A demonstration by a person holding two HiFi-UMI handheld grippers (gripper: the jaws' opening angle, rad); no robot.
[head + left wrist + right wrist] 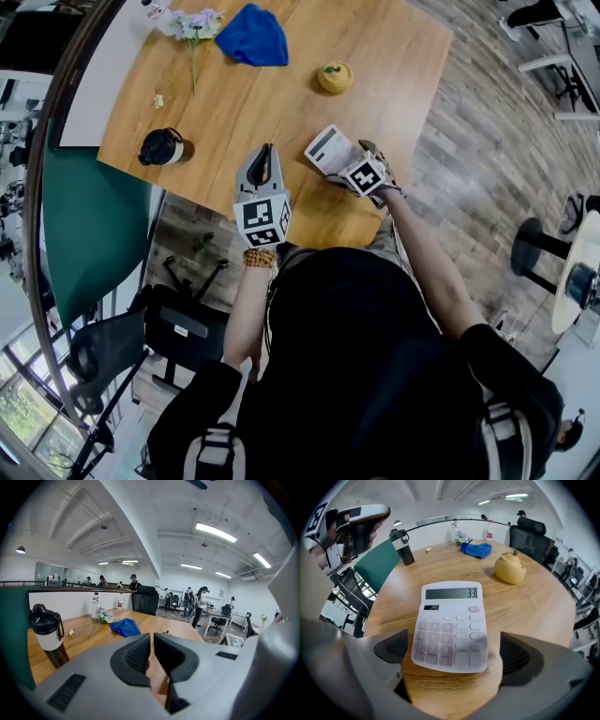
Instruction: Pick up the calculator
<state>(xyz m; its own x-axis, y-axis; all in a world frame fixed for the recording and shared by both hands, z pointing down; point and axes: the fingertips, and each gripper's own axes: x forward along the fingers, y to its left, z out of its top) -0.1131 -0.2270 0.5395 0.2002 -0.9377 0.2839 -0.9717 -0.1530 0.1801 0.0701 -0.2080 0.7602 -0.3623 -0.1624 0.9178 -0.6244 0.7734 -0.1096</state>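
The wooden table (pixel 394 56) carried a handful of things, spread well apart. A white calculator (pixel 452 625) lay flat near the person's edge, its display showing 33. Beyond it sat a yellow fruit (pixel 334 77) with a small green stem. At the far side lay a crumpled blue cloth (pixel 253 36), and just beside it a sprig of pale flowers (pixel 192 28). A black-and-white tumbler (pixel 162 147) stood upright at the left, with a small scrap (pixel 158 100) near it.
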